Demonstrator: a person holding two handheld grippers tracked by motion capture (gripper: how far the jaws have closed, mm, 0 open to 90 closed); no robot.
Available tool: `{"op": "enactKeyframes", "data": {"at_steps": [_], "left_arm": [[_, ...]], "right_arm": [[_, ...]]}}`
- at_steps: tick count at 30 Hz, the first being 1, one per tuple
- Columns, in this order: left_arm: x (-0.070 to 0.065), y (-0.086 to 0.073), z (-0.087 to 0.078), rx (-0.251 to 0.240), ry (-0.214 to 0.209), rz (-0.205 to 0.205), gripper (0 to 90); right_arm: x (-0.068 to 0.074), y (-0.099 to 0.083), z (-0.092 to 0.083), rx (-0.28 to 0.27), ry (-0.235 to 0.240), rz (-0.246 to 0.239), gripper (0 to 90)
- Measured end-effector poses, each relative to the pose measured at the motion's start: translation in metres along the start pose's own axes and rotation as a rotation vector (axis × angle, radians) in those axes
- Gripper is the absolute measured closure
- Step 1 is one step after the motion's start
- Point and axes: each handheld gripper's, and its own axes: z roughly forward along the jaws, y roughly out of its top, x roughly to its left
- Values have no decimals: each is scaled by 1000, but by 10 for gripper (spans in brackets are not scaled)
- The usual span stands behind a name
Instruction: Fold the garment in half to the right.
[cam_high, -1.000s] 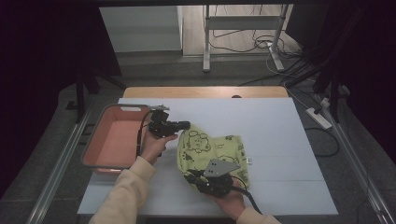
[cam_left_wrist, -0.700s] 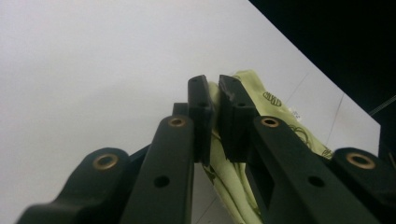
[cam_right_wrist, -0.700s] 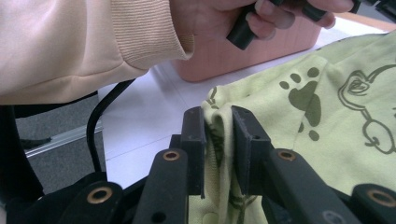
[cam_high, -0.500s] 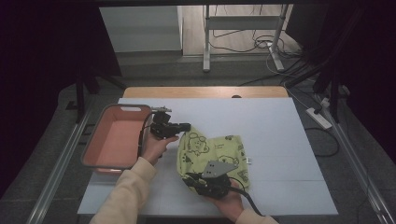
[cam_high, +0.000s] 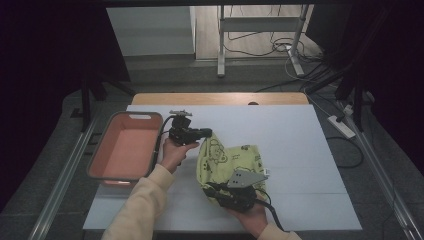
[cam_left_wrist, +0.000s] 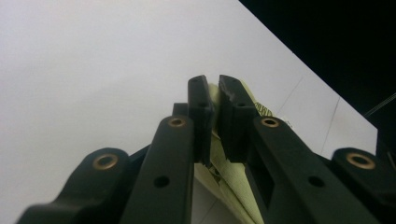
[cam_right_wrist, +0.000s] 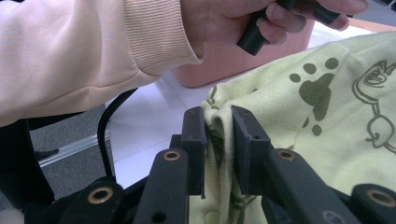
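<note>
I have a yellow-green cloth (cam_high: 231, 162) printed with dark cartoon figures and paw prints lying on the white table (cam_high: 300, 135), a little toward my side of the middle, rumpled and partly folded over itself. Its upper left corner is raised off the surface, and its near left edge is bunched up as well.

My left gripper (cam_high: 204, 133) is at that raised corner. In the left gripper view its two black jaws stand pressed nearly together with a thin fold of the cloth (cam_left_wrist: 215, 140) pinched between them, the pale fabric running down from the tips toward the bottom of the frame.

My right gripper (cam_high: 216, 189) is at the near left edge, its grey three-cornered plate showing on top. In the right gripper view its jaws clamp a thicker fold of the cloth (cam_right_wrist: 218, 135), which fills the narrow gap between the pads, with paw prints spreading off to the right.

In that same view I see the left hand (cam_right_wrist: 224, 18) above, in a cream ribbed sleeve (cam_right_wrist: 84, 51).

A salmon-pink tray (cam_high: 97, 167) sits at the table's left edge, just beside the left hand and apart from the cloth.
</note>
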Motion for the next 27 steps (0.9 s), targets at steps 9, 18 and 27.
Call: {"op": "enactKeyframes", "data": {"at_steps": [9, 18, 27], "left_arm": [[0, 2, 10, 10, 10, -14, 825], [-5, 6, 11, 6, 5, 2, 826], [-7, 8, 23, 23, -2, 7, 826]], "right_arm": [[-6, -3, -12, -10, -21, 15, 760], [-6, -4, -13, -6, -21, 19, 759], [-9, -9, -21, -2, -34, 37, 761]]}}
